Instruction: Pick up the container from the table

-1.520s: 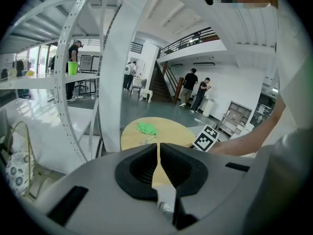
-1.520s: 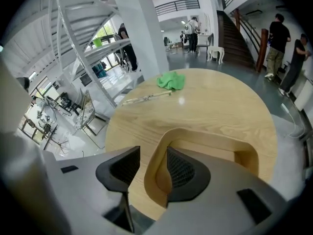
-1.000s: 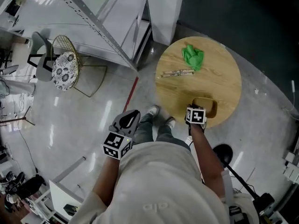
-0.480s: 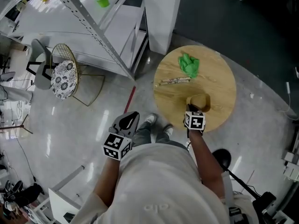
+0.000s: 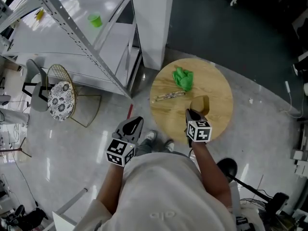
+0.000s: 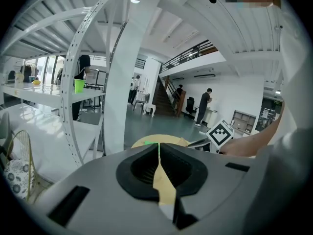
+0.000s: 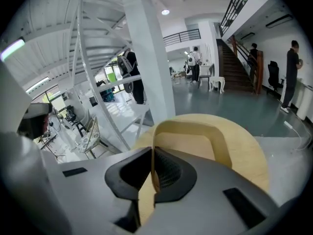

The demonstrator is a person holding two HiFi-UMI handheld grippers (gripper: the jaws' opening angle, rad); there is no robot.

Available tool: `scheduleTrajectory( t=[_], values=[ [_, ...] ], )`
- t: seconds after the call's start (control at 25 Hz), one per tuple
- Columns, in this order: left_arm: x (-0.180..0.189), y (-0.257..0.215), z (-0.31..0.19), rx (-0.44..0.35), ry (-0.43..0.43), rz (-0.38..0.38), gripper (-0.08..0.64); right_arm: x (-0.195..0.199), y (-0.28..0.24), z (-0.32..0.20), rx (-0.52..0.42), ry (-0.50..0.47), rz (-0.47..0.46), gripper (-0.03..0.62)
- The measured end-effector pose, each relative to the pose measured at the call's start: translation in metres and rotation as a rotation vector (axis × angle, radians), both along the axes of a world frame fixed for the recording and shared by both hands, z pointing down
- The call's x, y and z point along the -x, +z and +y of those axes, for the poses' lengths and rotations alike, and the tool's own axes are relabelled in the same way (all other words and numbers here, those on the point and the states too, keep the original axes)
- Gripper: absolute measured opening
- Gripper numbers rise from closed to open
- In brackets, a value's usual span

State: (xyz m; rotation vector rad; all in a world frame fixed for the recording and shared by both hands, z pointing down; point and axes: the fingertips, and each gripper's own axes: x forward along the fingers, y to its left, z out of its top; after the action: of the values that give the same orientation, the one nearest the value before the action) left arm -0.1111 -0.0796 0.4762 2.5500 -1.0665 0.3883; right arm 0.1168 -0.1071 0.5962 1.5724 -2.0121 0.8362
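The container (image 5: 200, 103) is a small tan wooden box with rounded corners. It hangs tilted above the near part of the round wooden table (image 5: 214, 78). My right gripper (image 5: 190, 114) is shut on its near wall. In the right gripper view the thin wall of the container (image 7: 191, 127) sits pinched between the black pads of that gripper (image 7: 153, 174). My left gripper (image 5: 133, 124) stays over the floor to the left of the table, apart from everything. In the left gripper view its jaws (image 6: 158, 161) are shut with nothing between them.
A green cloth (image 5: 183, 78) and some metal utensils (image 5: 168, 96) lie on the far half of the table. A white pillar (image 5: 151, 23) and a white shelf rack (image 5: 72, 30) stand behind. A wire chair (image 5: 61, 97) is at the left, a black round base (image 5: 227, 168) at the right.
My right gripper closed on the container's wall and lifted it off the table top, tilting it. The left gripper rose a little beside my body.
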Motion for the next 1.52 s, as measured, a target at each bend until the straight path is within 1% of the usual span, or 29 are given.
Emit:
scheduleTrajectory(
  t=[0.12, 0.32, 0.52, 0.64, 0.76, 0.96, 1.16, 1.32, 1.52],
  values=[
    [-0.007, -0.010, -0.012, -0.026, 0.015, 0.016, 0.017, 0.005, -0.034, -0.004, -0.073, -0.019, -0.020, 0.037],
    [-0.023, -0.028, -0.029, -0.067, 0.046, 0.043, 0.018, 0.004, -0.091, -0.007, -0.209, -0.060, -0.015, 0.037],
    [-0.049, -0.043, -0.047, -0.113, 0.111, 0.066, 0.017, -0.005, -0.140, -0.008, -0.350, -0.072, -0.031, 0.037],
    [-0.064, -0.054, -0.053, -0.137, 0.151, 0.078, 0.017, -0.009, -0.166, -0.002, -0.425, -0.081, -0.018, 0.037],
    [-0.078, -0.068, -0.056, -0.158, 0.189, 0.095, 0.017, -0.014, -0.188, 0.007, -0.481, -0.081, -0.006, 0.037],
    [-0.100, -0.084, -0.059, -0.196, 0.262, 0.126, 0.017, -0.023, -0.208, 0.022, -0.552, -0.072, 0.011, 0.037],
    [-0.117, -0.096, -0.055, -0.207, 0.331, 0.175, 0.017, -0.030, -0.223, 0.035, -0.602, -0.071, 0.014, 0.037],
    [-0.128, -0.097, -0.049, -0.204, 0.375, 0.187, 0.017, -0.036, -0.223, 0.047, -0.611, -0.061, 0.024, 0.037],
    [-0.136, -0.096, -0.042, -0.205, 0.409, 0.177, 0.017, -0.039, -0.214, 0.056, -0.596, -0.055, 0.016, 0.037]
  ],
)
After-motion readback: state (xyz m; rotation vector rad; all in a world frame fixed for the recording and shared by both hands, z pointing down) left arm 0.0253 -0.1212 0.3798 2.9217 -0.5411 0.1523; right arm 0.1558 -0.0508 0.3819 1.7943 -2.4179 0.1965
